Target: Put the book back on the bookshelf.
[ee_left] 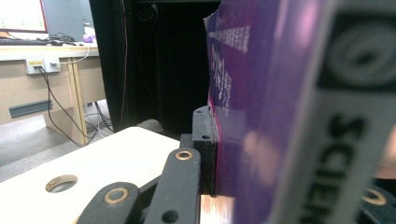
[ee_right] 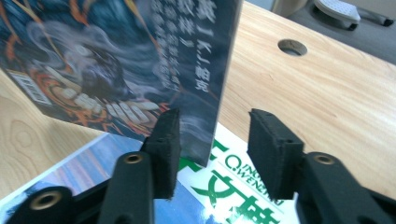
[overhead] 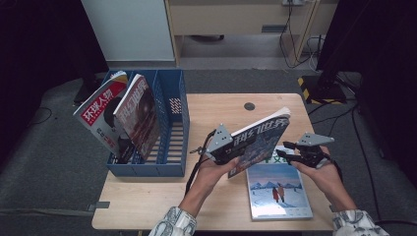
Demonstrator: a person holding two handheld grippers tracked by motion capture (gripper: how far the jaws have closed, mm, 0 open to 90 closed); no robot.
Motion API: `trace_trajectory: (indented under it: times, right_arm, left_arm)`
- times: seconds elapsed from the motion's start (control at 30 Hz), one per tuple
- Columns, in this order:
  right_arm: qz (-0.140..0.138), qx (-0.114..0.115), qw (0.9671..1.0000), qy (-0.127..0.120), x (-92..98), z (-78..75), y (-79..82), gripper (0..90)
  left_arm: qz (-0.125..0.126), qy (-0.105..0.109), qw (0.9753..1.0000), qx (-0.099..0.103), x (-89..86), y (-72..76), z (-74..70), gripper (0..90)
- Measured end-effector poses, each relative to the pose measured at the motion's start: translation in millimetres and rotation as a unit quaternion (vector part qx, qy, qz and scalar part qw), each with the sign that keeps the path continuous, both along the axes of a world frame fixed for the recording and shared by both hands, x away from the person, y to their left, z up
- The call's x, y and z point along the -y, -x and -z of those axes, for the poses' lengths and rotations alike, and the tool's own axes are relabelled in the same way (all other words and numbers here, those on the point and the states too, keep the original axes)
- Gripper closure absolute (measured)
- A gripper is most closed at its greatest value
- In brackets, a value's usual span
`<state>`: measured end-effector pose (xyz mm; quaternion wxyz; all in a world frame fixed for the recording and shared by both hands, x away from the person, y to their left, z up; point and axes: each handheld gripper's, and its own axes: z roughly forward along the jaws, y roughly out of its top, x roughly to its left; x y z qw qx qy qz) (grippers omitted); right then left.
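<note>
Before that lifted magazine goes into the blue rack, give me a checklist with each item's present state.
1. Left gripper shut on the lifted magazine: ok, its jaws clamp the cover in the left gripper view.
2. Right gripper released: ok, jaws stand open around the spine edge.
3. Magazine clear of the table: ok, held tilted above it.
4. Free slot in the blue rack: ok, right compartment looks empty.
5. Flat magazine left undisturbed: ok, lying on the table.
6. Grip firmness: cannot tell.
</note>
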<state>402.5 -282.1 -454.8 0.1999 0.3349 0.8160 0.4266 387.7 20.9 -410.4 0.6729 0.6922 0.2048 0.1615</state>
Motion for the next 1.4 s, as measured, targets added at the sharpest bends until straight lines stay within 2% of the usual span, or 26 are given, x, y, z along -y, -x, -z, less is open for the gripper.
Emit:
trace_trajectory:
  times: [0.03, 0.07, 0.1, 0.13, 0.17, 0.3, 0.33, 0.37, 0.6, 0.87, 0.93, 1.0, 1.07, 1.3, 1.4]
  right_arm:
    - [0.007, -0.008, 0.9999, 0.004, 0.3, 4.3, -0.3, 46.1]
    - [0.007, -0.008, 0.9999, 0.004, 0.3, 4.3, -0.3, 46.1]
    - [0.017, -0.019, 0.9996, 0.01, 0.4, 8.5, -0.6, 39.6]
    - [0.017, -0.019, 0.9996, 0.01, 0.4, 8.5, -0.6, 39.6]
    - [0.027, -0.033, 0.999, 0.014, 0.8, 12.4, -1.5, 32.4]
    - [0.047, -0.042, 0.9976, 0.027, 2.3, 19.7, -0.1, 20.7]
    - [0.047, -0.042, 0.9976, 0.027, 2.3, 19.7, -0.1, 20.7]
    - [0.059, -0.06, 0.9959, 0.034, 4.1, 25.0, 0.4, 17.5]
    - [0.079, -0.069, 0.9943, 0.019, 12.9, 36.2, 9.7, 16.1]
    - [0.095, -0.069, 0.9929, 0.017, 20.1, 43.0, 19.4, 16.4]
    - [0.109, -0.068, 0.9916, 0.011, 23.2, 43.1, 22.1, 16.6]
    - [0.11, -0.065, 0.9918, 0.011, 24.6, 43.3, 22.4, 16.6]
    - [0.124, -0.065, 0.9901, 0.004, 29.0, 44.3, 24.0, 16.8]
    - [0.142, -0.064, 0.9878, 0.001, 34.7, 47.2, 26.3, 17.5]
    - [0.14, -0.062, 0.9882, 0.004, 34.9, 47.6, 27.2, 17.6]
  left_arm:
    - [-0.002, -0.001, 1.0, 0.002, 0.3, 0.5, 0.0, 81.9]
    - [-0.002, -0.001, 1.0, 0.002, 0.3, 0.5, 0.0, 82.0]
    - [-0.007, -0.001, 1.0, 0.002, 0.3, 0.9, -0.3, 82.1]
    - [-0.007, -0.001, 1.0, 0.002, 0.3, 0.9, -0.3, 82.2]
    - [-0.01, 0.0, 1.0, 0.001, -0.1, 0.9, -0.2, 82.2]
    - [-0.021, 0.006, 0.9997, -0.007, -2.9, -0.2, -0.2, 82.4]
    - [-0.021, 0.006, 0.9997, -0.007, -2.9, -0.2, -0.2, 82.4]
    - [-0.023, 0.007, 0.9997, -0.009, -4.5, -0.6, -0.5, 82.4]
    - [-0.036, 0.01, 0.9992, -0.014, -14.4, -2.6, -2.2, 82.5]
    - [-0.052, 0.025, 0.9983, -0.003, -30.2, 0.0, -14.6, 82.5]
    - [-0.059, 0.03, 0.9978, 0.005, -39.3, 1.6, -21.2, 82.5]
    - [-0.062, 0.034, 0.9975, 0.007, -42.2, 1.9, -23.3, 82.5]
    - [-0.069, 0.037, 0.9968, 0.012, -48.4, 2.5, -27.3, 82.5]
    - [-0.097, 0.03, 0.9947, 0.016, -65.8, 2.8, -32.7, 82.5]
    - [-0.102, 0.03, 0.9942, 0.017, -69.1, 3.2, -33.4, 82.5]
